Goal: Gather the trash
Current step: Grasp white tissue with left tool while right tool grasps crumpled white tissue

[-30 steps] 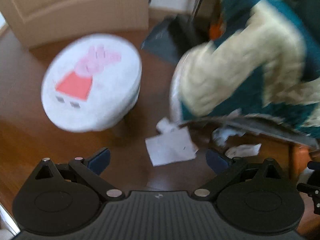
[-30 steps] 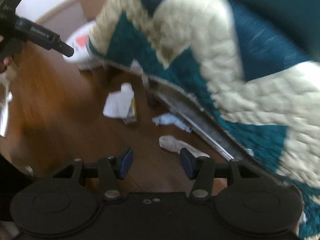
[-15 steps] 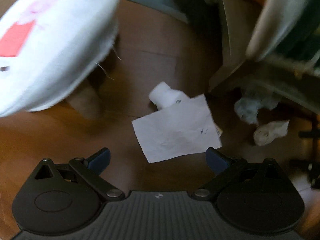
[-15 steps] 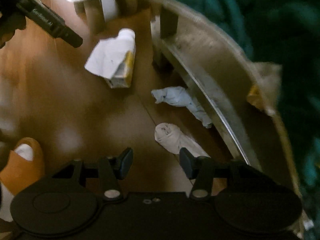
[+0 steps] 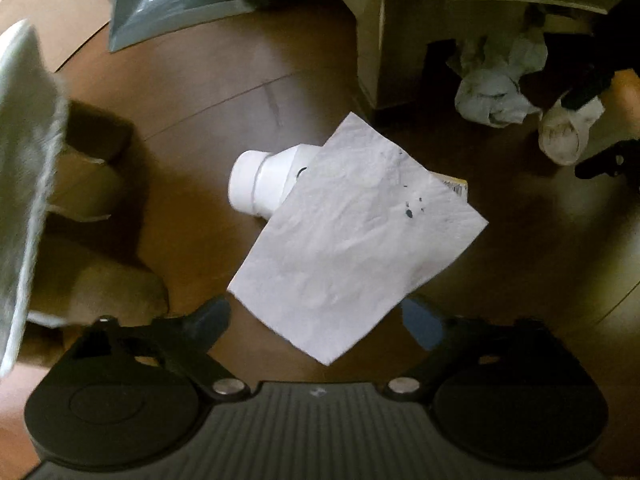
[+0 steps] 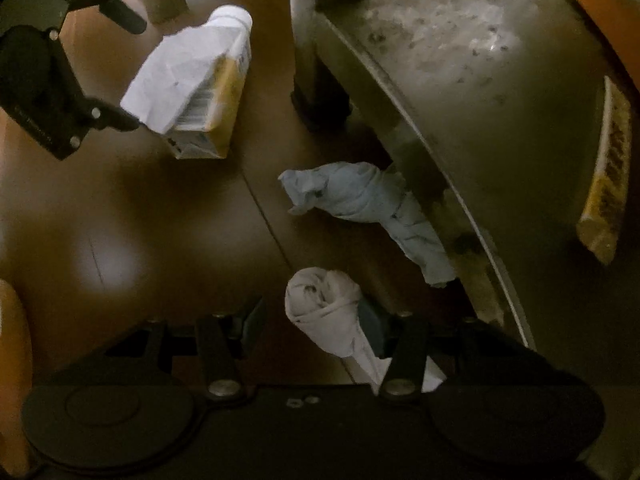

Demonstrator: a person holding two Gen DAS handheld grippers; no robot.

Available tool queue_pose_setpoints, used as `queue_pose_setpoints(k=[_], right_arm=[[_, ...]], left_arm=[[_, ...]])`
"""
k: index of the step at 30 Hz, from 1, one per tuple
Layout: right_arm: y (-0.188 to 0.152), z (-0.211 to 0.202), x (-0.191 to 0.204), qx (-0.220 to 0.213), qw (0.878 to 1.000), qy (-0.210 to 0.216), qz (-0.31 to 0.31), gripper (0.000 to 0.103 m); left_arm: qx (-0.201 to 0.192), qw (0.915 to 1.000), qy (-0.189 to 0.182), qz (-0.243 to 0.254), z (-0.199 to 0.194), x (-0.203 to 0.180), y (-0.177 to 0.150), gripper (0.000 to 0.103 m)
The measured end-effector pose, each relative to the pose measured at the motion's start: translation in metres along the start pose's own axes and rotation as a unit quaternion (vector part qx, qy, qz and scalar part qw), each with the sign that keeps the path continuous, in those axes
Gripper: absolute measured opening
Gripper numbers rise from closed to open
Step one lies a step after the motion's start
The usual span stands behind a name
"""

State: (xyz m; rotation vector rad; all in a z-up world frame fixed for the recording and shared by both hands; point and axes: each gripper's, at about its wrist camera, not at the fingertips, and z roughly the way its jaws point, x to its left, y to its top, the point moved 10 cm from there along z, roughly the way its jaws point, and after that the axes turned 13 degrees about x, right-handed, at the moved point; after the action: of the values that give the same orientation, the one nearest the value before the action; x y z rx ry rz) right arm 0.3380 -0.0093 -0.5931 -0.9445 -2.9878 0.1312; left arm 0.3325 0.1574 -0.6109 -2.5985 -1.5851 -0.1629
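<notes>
A flat white paper napkin [image 5: 356,236] lies on the wooden floor over a yellow-and-white carton [image 6: 212,120] with a white cap [image 5: 248,184]. My left gripper [image 5: 320,320] is open, its fingertips at the napkin's near corner. A crumpled bluish tissue [image 6: 360,204] and a rolled white tissue [image 6: 324,308] lie by the furniture base. My right gripper [image 6: 316,324] is open around the rolled white tissue, which sits against the right finger. The left gripper also shows in the right wrist view [image 6: 48,92]. Both tissues show in the left wrist view [image 5: 496,92], [image 5: 564,132].
A curved furniture base [image 6: 460,80] with a leg [image 6: 320,92] stands right of the trash. A white stool cushion [image 5: 24,168] on wooden legs [image 5: 92,184] is at the left. A grey dustpan [image 5: 168,8] lies farther back.
Both grippers have dropped low to the floor. The left closed in on the napkin and carton. The right came down around the rolled white tissue.
</notes>
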Motion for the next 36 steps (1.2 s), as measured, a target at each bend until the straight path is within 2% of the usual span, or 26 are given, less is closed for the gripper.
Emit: queue_pose_setpoints(k=[1,4,7,9,10,11,12,13,19,24,31,36], right_arm=[[0.001,0.004,0.001,0.003,1.0,0.0,-0.001,0.051],[0.002,0.011,0.001,0.009,1.0,0.001,-0.001,0.05],[0.004,0.017,0.002,0.013,1.0,0.001,-0.005,0.049],[0.005,0.02,0.002,0.013,1.0,0.004,-0.004,0.049],[0.005,0.021,0.002,0.013,1.0,0.005,-0.002,0.049],[0.005,0.022,0.001,0.014,1.0,0.004,0.001,0.047],[0.004,0.022,0.003,0.015,1.0,0.002,0.003,0.033],[0.005,0.025,0.003,0.019,1.0,0.0,0.006,0.026],[-0.003,0.015,0.01,0.008,1.0,0.01,0.019,0.022],[-0.017,-0.026,0.012,-0.016,0.998,0.027,0.051,0.021],[-0.036,-0.11,0.021,-0.074,0.992,0.046,0.091,0.021],[-0.047,-0.189,0.023,-0.129,0.984,0.043,0.113,0.021]], left_arm=[[0.005,1.0,-0.001,0.007,0.004,-0.001,0.001,0.082],[0.02,0.9996,-0.018,-0.002,0.015,0.001,0.003,0.059],[0.014,0.999,-0.037,-0.019,0.016,0.003,0.006,0.052],[0.01,0.9983,-0.051,-0.025,0.015,0.002,0.007,0.034],[0.009,0.998,-0.056,-0.027,0.015,0.001,0.007,0.029],[0.009,0.9978,-0.058,-0.03,0.014,0.0,0.007,0.023],[0.009,0.9978,-0.057,-0.031,0.013,-0.001,0.006,0.017],[0.011,0.9978,-0.056,-0.033,0.013,-0.002,0.006,0.016],[0.026,0.9952,-0.053,-0.078,0.008,0.0,0.0,0.008],[0.017,0.99,-0.073,-0.12,-0.019,0.003,-0.014,0.007],[-0.032,0.9894,-0.069,-0.124,-0.099,-0.001,-0.036,0.007],[-0.095,0.9891,-0.043,-0.104,-0.172,-0.001,-0.03,0.007]])
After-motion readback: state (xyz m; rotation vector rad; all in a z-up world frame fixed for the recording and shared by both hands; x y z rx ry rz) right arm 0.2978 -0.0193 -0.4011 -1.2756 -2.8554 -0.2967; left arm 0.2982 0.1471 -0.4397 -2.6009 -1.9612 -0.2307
